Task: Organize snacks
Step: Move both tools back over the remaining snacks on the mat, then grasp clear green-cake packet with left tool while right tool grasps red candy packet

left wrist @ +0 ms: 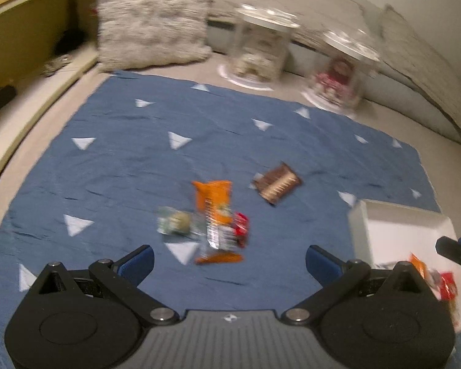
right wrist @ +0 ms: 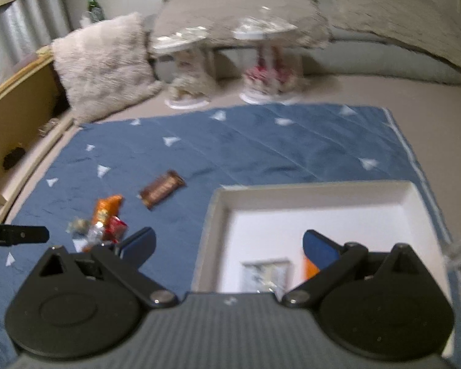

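Your left tool is spread wide and empty above the blue cloth. Just ahead of its fingers lies a small pile: an orange packet, a red wrapper touching it on the right, and a greenish snack on the left. A brown bar sits apart, farther ahead and right. Your right tool is also spread and empty, straddling the left wall of the white box, which holds some wrappers. Motion blur makes every label unreadable.
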Motion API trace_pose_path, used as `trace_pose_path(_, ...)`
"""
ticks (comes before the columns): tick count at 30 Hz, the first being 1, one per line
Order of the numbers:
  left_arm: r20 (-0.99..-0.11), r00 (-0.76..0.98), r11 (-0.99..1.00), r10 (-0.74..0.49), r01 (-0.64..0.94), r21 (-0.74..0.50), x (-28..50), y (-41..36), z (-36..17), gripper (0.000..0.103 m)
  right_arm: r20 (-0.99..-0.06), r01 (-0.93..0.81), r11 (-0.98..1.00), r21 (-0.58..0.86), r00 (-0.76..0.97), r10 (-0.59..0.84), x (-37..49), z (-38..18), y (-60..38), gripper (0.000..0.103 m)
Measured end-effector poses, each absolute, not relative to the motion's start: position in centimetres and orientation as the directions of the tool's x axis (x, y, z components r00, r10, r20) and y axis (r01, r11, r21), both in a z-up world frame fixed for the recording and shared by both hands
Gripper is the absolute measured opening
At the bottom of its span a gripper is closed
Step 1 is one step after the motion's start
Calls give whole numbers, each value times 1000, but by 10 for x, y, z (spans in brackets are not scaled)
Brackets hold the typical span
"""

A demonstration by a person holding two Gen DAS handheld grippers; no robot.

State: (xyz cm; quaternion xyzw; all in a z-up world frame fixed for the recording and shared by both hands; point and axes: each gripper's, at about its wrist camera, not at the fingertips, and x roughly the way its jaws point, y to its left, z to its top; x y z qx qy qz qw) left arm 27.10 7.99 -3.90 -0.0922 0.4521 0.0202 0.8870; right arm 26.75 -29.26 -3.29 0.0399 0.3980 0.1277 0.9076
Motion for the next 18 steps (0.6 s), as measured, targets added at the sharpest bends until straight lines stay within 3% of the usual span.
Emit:
trace_pose_path(15,-797,600,965,63,-241,-104,316,140,-83,103,-734,-287,936,202,589,339,322,-88,-177,103)
trace_pose_path(18,-817,573,962,68,-254,-98,325,145,-94,103,-746,-282,922,266,546,382,333,-103,-162,93)
